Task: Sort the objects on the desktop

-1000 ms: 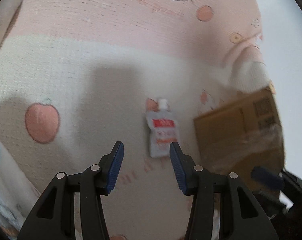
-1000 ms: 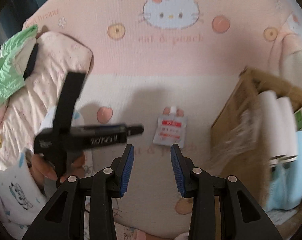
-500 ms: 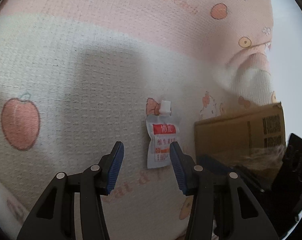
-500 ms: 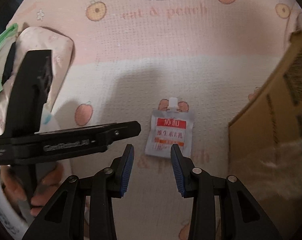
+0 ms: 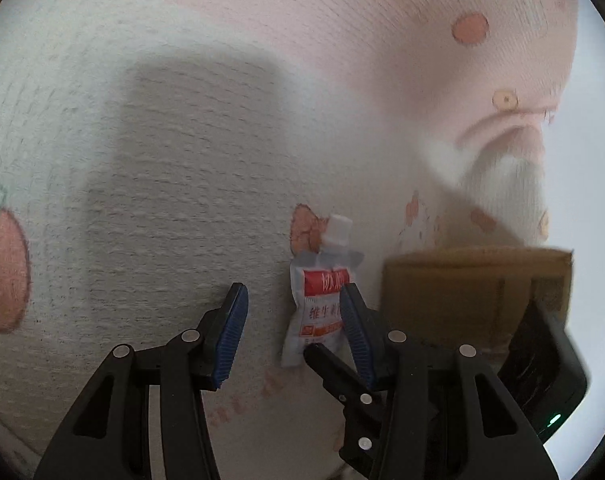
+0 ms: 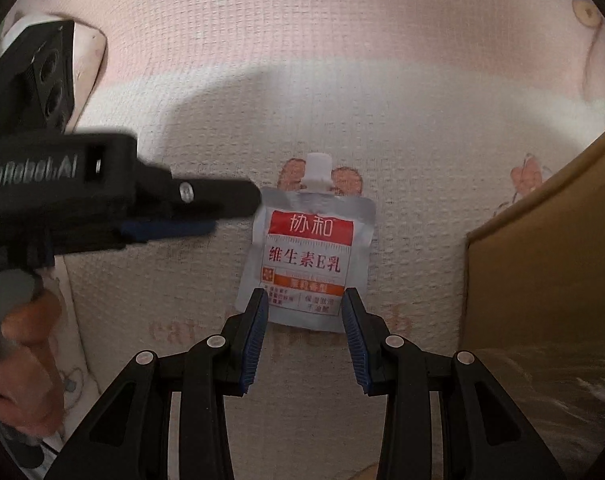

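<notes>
One pouch (image 6: pixel 308 264) btwn right gripper (image 6: pixel 304 336) tips

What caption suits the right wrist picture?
Open right gripper poised over a spouted sachet on a pink blanket.

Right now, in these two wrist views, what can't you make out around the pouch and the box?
- Silver spouted pouch, left wrist view: motion blur and the left gripper finger hide its right side.
- Brown cardboard box, right wrist view: cut off by the edge, contents unseen.
- Pouch's bottom corners, right wrist view: behind the open right gripper.
</notes>
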`<action>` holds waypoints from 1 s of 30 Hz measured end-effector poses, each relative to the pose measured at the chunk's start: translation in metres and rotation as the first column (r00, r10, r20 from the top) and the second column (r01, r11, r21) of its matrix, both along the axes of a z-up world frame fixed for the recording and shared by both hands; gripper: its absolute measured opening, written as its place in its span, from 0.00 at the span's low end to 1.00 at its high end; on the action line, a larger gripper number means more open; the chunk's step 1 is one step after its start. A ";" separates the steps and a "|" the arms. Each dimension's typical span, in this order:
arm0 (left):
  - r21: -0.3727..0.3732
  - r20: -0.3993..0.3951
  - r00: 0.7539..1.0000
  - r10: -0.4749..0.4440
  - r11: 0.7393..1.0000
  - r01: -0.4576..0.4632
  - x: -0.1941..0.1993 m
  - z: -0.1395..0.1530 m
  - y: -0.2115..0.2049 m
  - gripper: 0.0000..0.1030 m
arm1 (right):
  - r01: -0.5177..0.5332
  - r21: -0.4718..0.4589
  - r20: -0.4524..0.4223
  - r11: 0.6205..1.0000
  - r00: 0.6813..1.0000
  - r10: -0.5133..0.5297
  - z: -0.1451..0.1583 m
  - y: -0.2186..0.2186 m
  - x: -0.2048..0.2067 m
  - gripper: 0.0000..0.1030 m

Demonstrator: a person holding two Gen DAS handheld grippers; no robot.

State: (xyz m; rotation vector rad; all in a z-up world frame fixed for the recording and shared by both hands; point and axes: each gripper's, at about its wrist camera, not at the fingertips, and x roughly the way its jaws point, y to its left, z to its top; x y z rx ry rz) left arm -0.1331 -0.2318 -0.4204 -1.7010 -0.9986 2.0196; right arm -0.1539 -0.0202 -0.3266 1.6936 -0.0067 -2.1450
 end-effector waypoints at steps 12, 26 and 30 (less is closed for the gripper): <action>0.037 0.011 1.000 -0.015 0.999 0.014 -0.006 -0.004 0.006 0.50 | 0.020 -0.061 -0.004 0.998 1.000 -0.020 -0.010 0.005 -0.005 0.67; -0.113 -0.045 0.996 -0.073 0.991 0.068 0.008 0.023 -0.014 0.51 | -0.112 -0.219 0.036 0.969 0.992 0.123 0.002 -0.021 0.029 0.67; -0.156 -0.083 0.996 -0.015 0.988 0.002 0.010 0.034 -0.031 0.51 | -0.150 -0.183 0.007 0.972 0.988 0.154 0.009 -0.021 0.032 0.67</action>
